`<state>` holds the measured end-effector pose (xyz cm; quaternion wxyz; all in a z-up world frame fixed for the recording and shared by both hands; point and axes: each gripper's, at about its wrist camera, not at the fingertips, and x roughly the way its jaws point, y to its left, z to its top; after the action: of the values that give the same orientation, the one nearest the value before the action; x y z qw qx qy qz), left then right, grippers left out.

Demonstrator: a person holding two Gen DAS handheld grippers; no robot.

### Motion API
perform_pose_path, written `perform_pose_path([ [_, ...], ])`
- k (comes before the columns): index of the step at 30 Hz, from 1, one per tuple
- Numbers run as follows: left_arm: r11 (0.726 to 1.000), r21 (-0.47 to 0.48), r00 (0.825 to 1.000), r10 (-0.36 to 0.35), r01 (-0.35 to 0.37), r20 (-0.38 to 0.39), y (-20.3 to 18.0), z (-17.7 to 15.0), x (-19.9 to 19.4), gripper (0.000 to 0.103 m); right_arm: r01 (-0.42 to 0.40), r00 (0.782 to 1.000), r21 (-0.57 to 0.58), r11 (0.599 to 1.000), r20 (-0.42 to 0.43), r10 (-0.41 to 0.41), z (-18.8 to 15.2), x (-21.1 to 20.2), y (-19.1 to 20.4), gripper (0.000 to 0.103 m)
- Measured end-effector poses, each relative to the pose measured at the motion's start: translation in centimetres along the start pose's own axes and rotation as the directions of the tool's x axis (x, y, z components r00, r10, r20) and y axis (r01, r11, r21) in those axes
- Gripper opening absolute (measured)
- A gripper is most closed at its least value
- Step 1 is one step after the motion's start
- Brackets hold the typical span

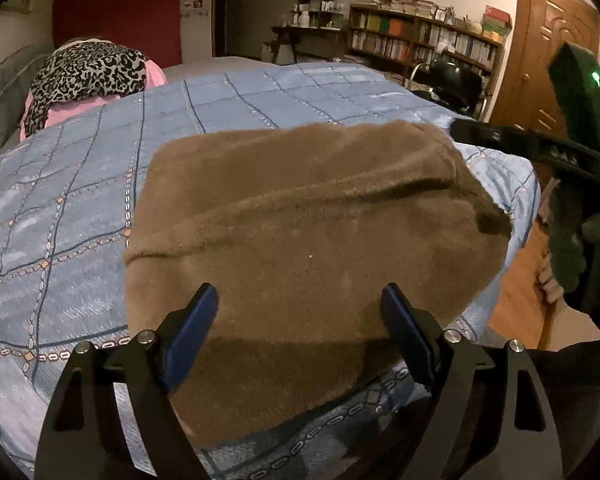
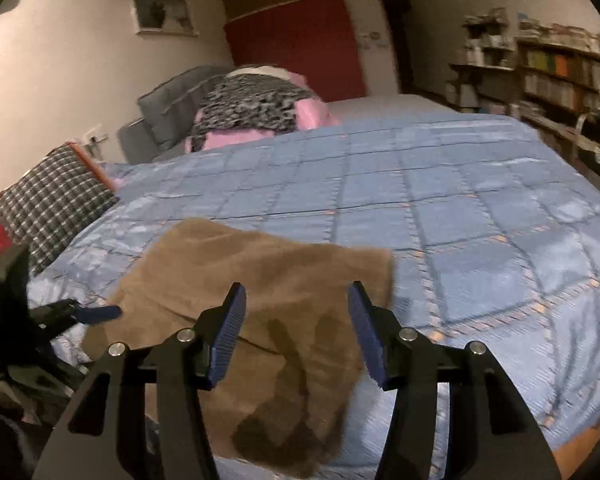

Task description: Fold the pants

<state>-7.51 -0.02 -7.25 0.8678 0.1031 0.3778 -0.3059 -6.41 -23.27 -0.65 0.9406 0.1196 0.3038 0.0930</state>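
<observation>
At the bottom of the left wrist view, the left gripper [image 1: 300,312] is held wide open above the folded brown pants [image 1: 300,240], nothing clamped. The right gripper [image 2: 296,320] is likewise seen open at lower centre, no cloth between its blue pads. The pants are spread on the blue quilt [image 1: 80,200]. Farther, at upper left, a leopard-print cloth [image 1: 88,72] is piled.

- One folded brown fleece pants [image 1: 300,240]
- Two black hand-held grippers with blue pads: left [image 1: 300,304], right [image 2: 296,300]
- One blue quilted bedspread [image 1: 80,200]
- One checked pillow [image 2: 56,204]
</observation>
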Motion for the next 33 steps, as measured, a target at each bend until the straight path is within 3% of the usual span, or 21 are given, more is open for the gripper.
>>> perform_pose_path([
  [6, 1.0, 0.01, 1.0, -0.013, 0.013, 0.004, 0.2, -1.1, 0.7, 0.085, 0.034, 0.993, 0.02, 0.999, -0.115, -0.031, -0.8, 6.2, -1.8, 0.052],
  [12, 0.999, 0.038, 1.0, -0.014, 0.013, 0.006, -0.3, -1.5, 1.0, 0.085, 0.003, 0.992, 0.073, 0.997, -0.122, 0.006, -2.0, 7.6, -3.4, 0.052],
  [17, 0.997, -0.034, 0.998, -0.067, 0.067, 0.022, 1.1, 1.0, -0.4, 0.085, 0.026, 0.991, 0.046, 0.999, -0.129, -0.02, -1.6, 7.4, -2.4, 0.053],
  [22, 0.995, -0.078, 0.995, -0.051, 0.058, 0.086, 3.1, 4.8, -1.0, 0.085, 0.056, 0.995, 0.005, 0.998, -0.085, -0.055, -1.2, 5.6, -1.2, 0.053],
  [26, 0.985, -0.164, 0.998, -0.043, 0.05, 0.046, 5.5, 7.7, 1.0, 0.084, 0.062, 0.997, -0.005, 0.998, -0.05, -0.062, -1.0, 4.1, -0.4, 0.053],
  [28, 0.982, -0.183, 0.998, -0.044, 0.051, 0.038, 6.4, 8.6, 2.2, 0.078, 0.057, 0.998, 0.001, 0.998, -0.039, -0.057, -0.8, 3.7, -0.3, 0.053],
  [33, 0.97, -0.241, 0.999, -0.042, 0.036, -0.021, 7.8, 9.4, 6.2, 0.074, 0.062, 0.995, 0.018, 0.998, -0.081, -0.061, -1.6, 4.9, -1.1, 0.053],
])
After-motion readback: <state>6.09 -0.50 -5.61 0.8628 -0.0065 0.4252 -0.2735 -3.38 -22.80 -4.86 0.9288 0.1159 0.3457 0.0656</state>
